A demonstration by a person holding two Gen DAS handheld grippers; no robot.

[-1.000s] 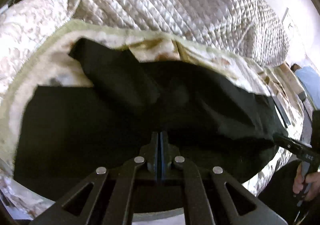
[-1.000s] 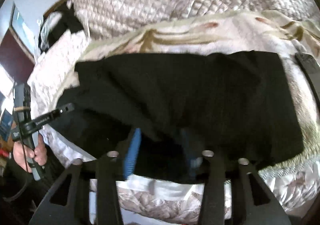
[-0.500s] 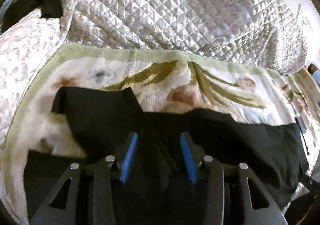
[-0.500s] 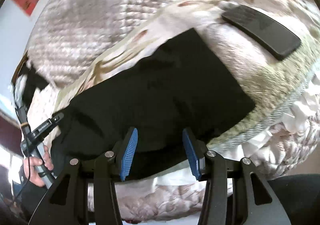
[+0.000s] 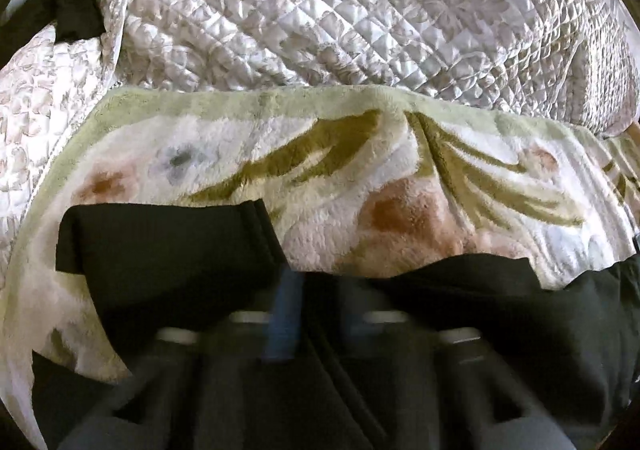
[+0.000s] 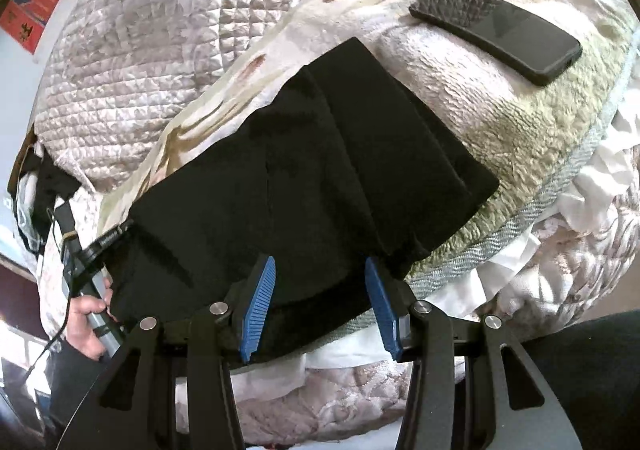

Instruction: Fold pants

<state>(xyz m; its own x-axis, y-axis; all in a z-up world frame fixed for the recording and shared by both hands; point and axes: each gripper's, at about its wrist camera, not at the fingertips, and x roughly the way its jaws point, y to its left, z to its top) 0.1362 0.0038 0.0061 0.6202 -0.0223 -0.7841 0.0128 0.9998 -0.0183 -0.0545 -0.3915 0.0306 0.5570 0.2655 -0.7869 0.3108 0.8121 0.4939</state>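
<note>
Black pants [image 6: 304,178] on blanket [image 6: 520,122]; left gripper [image 5: 310,314] blurred, jaws seemingly pressed together; right gripper [image 6: 320,290] jaws spread.

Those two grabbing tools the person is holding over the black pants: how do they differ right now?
The right gripper stands open, its blue pads apart, while the left gripper is shut. The right one looks sharp and steady in its own view; the left one is smeared with motion blur. The right hovers at the near edge of the pants, gripping nothing; whether the left has pinched cloth I cannot tell. Both have black frames and blue pads and aim at the same pants.
</note>
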